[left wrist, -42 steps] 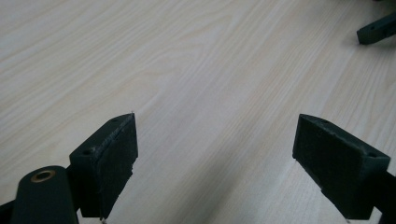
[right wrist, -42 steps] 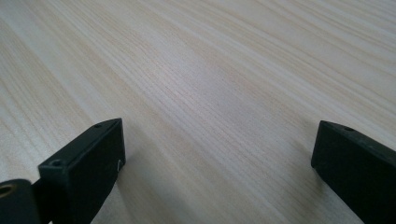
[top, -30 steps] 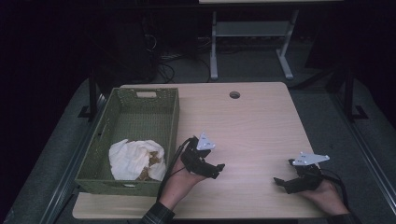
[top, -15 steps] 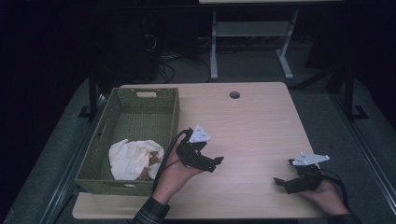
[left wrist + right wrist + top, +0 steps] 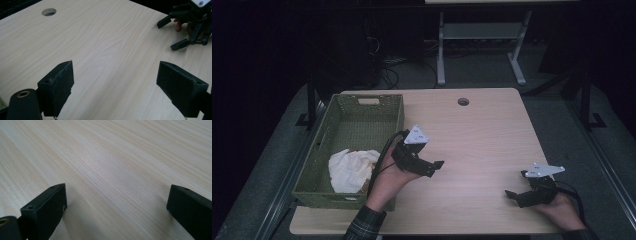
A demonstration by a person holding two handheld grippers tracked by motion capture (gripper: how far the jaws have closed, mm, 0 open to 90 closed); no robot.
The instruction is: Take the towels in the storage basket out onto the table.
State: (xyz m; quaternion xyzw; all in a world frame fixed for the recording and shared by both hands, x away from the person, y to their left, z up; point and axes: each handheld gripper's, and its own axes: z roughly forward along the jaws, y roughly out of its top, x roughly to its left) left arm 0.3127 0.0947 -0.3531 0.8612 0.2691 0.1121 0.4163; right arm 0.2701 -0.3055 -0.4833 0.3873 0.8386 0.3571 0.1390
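Each hand carries a black gripper: the left gripper (image 5: 438, 165) and right gripper (image 5: 511, 194) have blocky, flat-padded jaws, a grey three-cornered plate on top and a trailing black cable. The left sleeve (image 5: 362, 227) is dark plaid.

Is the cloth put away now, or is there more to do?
It looks done: the cloth lies inside the basket. Nothing is in hand: the left gripper is open over bare table, and the right gripper is open too, low over the wood. Nothing else sits on the table to put away.
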